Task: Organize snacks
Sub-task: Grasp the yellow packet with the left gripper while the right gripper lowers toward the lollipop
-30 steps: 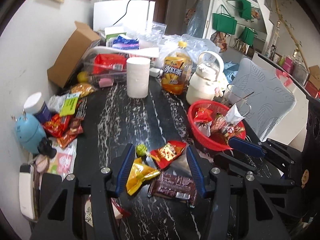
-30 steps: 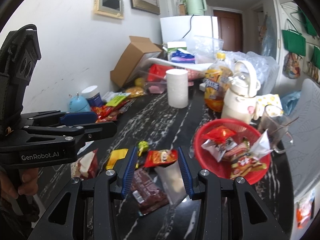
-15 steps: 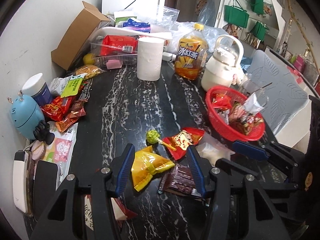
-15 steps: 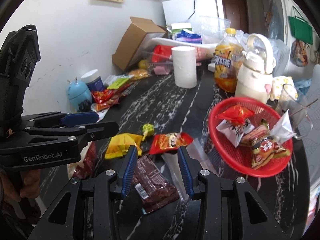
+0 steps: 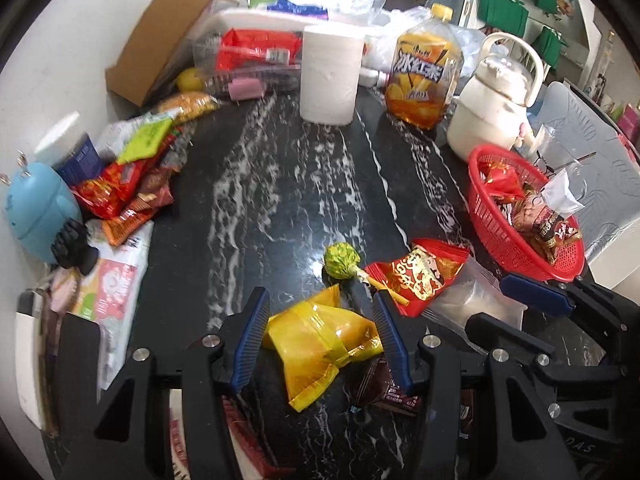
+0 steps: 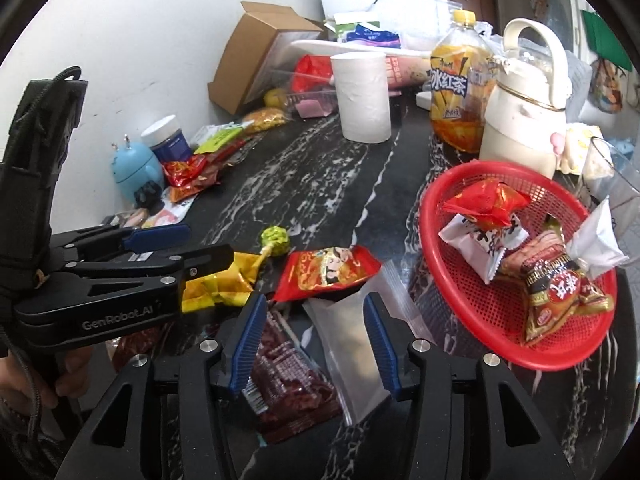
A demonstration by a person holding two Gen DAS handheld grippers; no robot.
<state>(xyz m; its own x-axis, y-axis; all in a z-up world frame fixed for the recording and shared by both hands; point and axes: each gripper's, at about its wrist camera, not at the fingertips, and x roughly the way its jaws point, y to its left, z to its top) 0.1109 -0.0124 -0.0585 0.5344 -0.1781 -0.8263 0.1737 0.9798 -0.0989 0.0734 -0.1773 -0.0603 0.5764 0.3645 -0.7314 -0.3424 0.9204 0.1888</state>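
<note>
My left gripper (image 5: 320,336) straddles the yellow packet (image 5: 320,344) on the worktop (image 5: 280,184), jaws apart, not gripping; my right gripper (image 6: 314,338) frames the clear pouch (image 6: 348,340), jaws opening, basket (image 6: 432,224) close for drop-off

Black marble-look table (image 5: 288,184) with white veining, crowded along its edges. Near the front: yellow packet (image 5: 320,340), green lollipop (image 5: 342,261), red packet (image 5: 420,276), clear pouch (image 6: 352,344) and brown wrapper (image 6: 288,384), beside a red basket (image 5: 484,200). Farther back: paper roll (image 5: 330,74), tea bottle (image 5: 426,68), cream kettle (image 5: 492,108), cardboard box (image 5: 160,36), and a blue gadget (image 5: 38,212) by loose snack packs (image 5: 120,196) at the left.
</note>
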